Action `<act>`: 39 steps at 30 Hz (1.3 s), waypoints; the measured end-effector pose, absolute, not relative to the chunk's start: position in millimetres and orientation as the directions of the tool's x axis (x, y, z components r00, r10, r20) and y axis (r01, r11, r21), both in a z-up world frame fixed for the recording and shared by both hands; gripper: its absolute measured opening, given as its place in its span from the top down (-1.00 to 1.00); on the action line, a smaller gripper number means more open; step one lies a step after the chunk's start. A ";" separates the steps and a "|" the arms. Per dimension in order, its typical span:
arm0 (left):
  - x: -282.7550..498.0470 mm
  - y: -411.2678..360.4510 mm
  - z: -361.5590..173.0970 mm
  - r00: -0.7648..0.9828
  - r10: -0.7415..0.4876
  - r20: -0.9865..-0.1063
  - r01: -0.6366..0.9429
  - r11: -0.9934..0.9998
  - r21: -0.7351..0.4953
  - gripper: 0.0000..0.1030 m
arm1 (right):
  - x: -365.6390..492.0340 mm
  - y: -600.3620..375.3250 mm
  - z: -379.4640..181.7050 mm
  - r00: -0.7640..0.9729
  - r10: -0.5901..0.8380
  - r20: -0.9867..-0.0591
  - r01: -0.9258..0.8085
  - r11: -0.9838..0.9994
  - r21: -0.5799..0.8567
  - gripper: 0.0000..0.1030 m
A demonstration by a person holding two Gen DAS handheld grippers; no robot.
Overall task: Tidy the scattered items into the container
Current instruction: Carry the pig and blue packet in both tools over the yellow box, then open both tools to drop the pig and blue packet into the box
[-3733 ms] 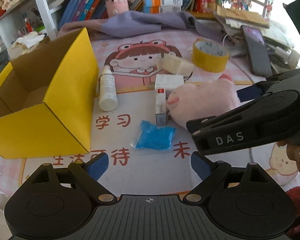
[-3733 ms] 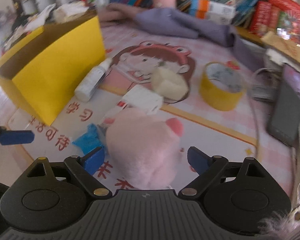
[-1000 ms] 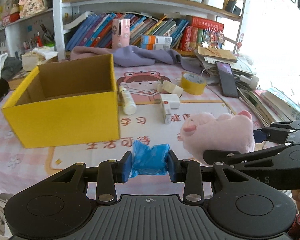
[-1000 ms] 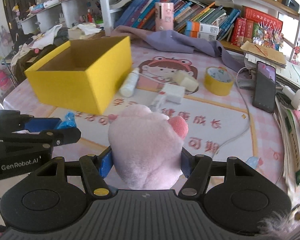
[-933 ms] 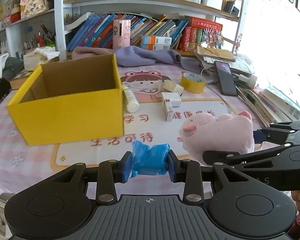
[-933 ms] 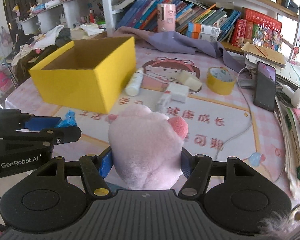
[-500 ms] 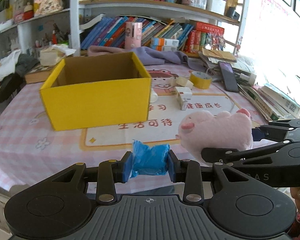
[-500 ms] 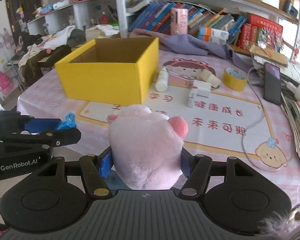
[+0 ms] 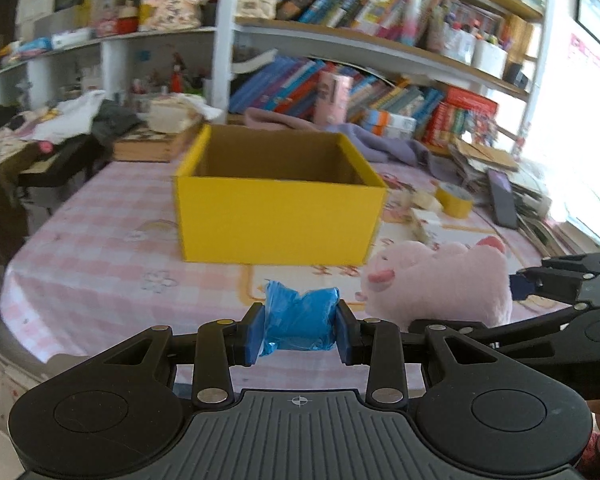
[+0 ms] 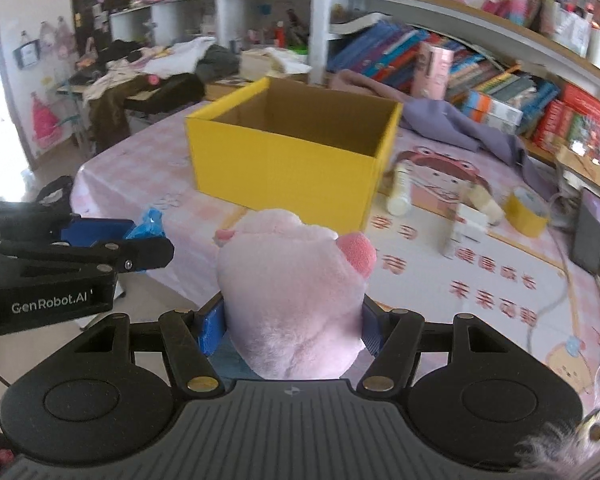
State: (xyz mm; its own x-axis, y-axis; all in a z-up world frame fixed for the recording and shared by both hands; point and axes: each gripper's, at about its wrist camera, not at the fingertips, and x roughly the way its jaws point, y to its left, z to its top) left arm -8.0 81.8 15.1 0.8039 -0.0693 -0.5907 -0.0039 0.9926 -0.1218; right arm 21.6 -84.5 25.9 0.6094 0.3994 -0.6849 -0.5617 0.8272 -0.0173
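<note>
My left gripper point(image 9: 300, 330) is shut on a crumpled blue bag point(image 9: 300, 320), held in the air before the table's near edge. My right gripper point(image 10: 290, 330) is shut on a pink plush pig point(image 10: 292, 304), which also shows in the left wrist view point(image 9: 440, 284). The open yellow box point(image 9: 278, 210) stands ahead on the pink checked table; in the right wrist view the box point(image 10: 292, 156) is ahead and slightly left. A white bottle point(image 10: 398, 194), a yellow tape roll point(image 10: 526, 210) and small white boxes point(image 10: 466, 222) lie right of the box.
A phone point(image 10: 588, 234) and a cable lie at the table's right side. A purple cloth point(image 10: 452, 124) lies behind the box, before shelves of books. A side table with clothes point(image 9: 40, 136) stands to the left.
Both grippers, each keeping its item, have pulled back and swung left. The yellow box now sits straight ahead and farther off. One second ago it was at the left.
</note>
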 end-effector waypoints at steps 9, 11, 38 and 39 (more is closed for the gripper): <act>13.9 96.8 46.7 0.852 -0.040 -0.522 -0.003 0.997 -0.081 0.34 | 41.6 -59.9 48.2 0.654 0.452 -0.607 -0.592 0.805 -0.039 -0.22; 22.4 97.4 51.9 0.860 -0.043 -0.508 0.007 0.997 -0.073 0.34 | 52.1 -57.6 54.4 0.662 0.460 -0.591 -0.594 0.803 -0.040 -0.22; 290.1 107.3 11.9 0.727 -0.017 -0.686 0.165 0.975 0.151 0.32 | 299.7 26.9 5.0 0.556 0.401 -0.728 -0.801 0.491 -0.342 -0.23; 295.8 107.2 6.9 0.715 -0.013 -0.699 0.170 0.973 0.156 0.32 | 306.1 30.6 -0.7 0.545 0.388 -0.743 -0.810 0.471 -0.349 -0.23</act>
State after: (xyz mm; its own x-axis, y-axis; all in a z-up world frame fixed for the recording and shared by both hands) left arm 295.8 107.2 6.9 0.7146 -0.0130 -0.6994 0.1704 0.9730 0.1560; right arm 306.1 30.6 -0.7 0.5454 0.3883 -0.7428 -0.8103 0.4707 -0.3489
